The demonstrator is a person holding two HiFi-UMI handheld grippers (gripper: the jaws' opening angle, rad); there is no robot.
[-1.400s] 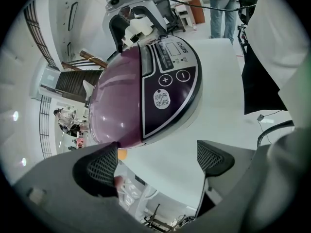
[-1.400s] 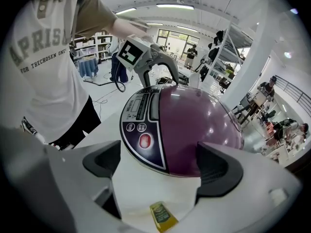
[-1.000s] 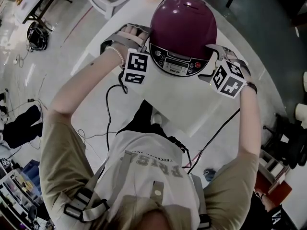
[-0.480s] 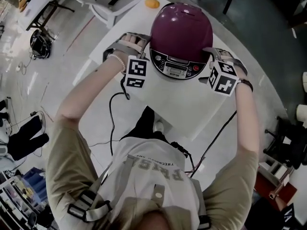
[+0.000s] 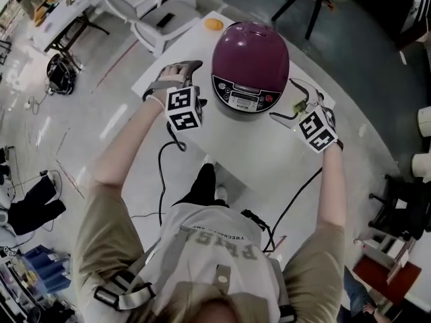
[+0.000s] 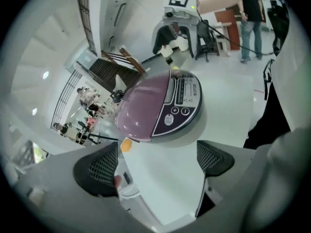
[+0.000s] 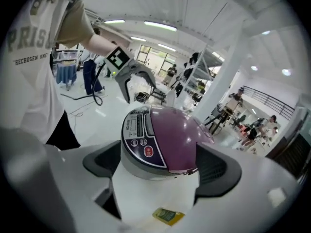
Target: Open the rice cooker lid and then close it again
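Cooker [image 5: 250,58] sits lid shut on the far part of the table [image 5: 256,153] — my left gripper [image 6: 155,163] and right gripper [image 7: 160,168] flank it, both spread wide, gripping nothing, near but apart.

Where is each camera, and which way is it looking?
Head view: on the person's head, looking steeply down at the rice cooker on the white table; both arms, shirt, left gripper and right gripper show.
Left gripper view: on the left gripper, looking across the table at the rice cooker; own open jaws show.
Right gripper view: on the right gripper, facing the rice cooker from the other side; own open jaws, shirt, arm show.
Shared: all see the closed rice cooker; each gripper view sees the other gripper.
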